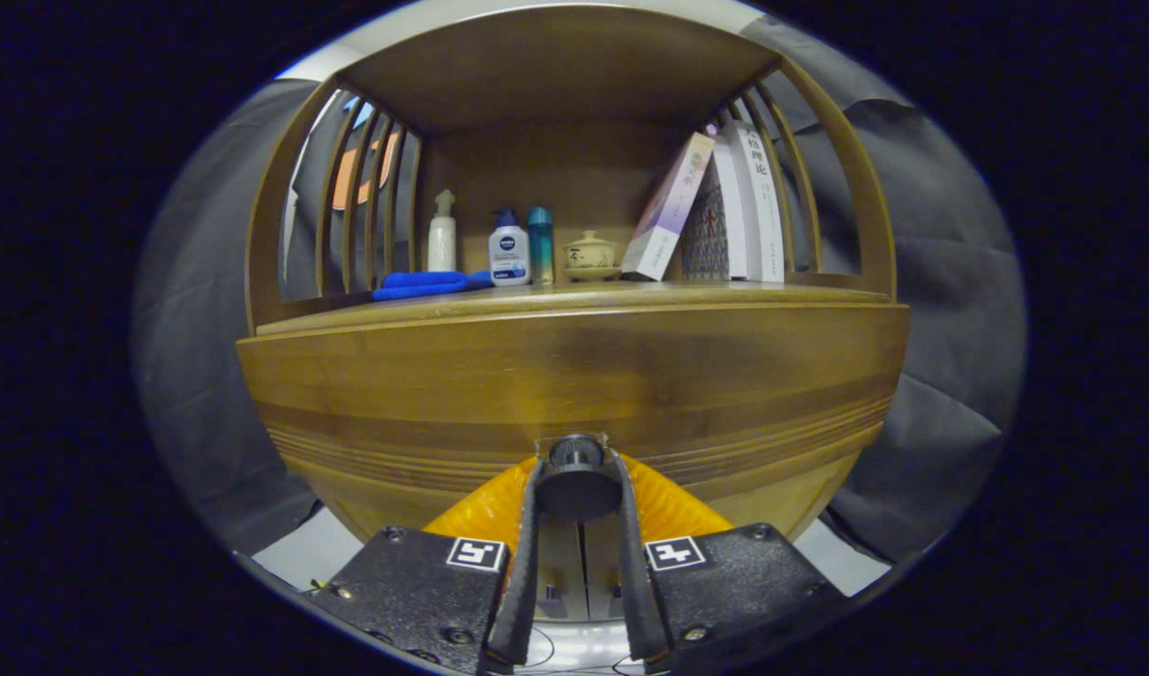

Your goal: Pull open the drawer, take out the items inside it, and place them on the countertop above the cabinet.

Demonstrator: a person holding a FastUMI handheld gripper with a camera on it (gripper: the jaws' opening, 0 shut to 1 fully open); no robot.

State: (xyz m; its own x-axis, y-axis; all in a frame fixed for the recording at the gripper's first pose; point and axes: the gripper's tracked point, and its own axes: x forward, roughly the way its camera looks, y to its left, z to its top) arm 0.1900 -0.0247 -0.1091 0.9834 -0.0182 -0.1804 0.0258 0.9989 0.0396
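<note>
You are at the first step: getting hold of the drawer knob.

Your gripper (577,481) has its fingers pinched on the round dark knob (576,466) at the middle of the wooden drawer front (574,376), below the countertop (725,293) with its bottles and books. The drawer looks closed; next, pull straight back, keeping the grip.
</note>
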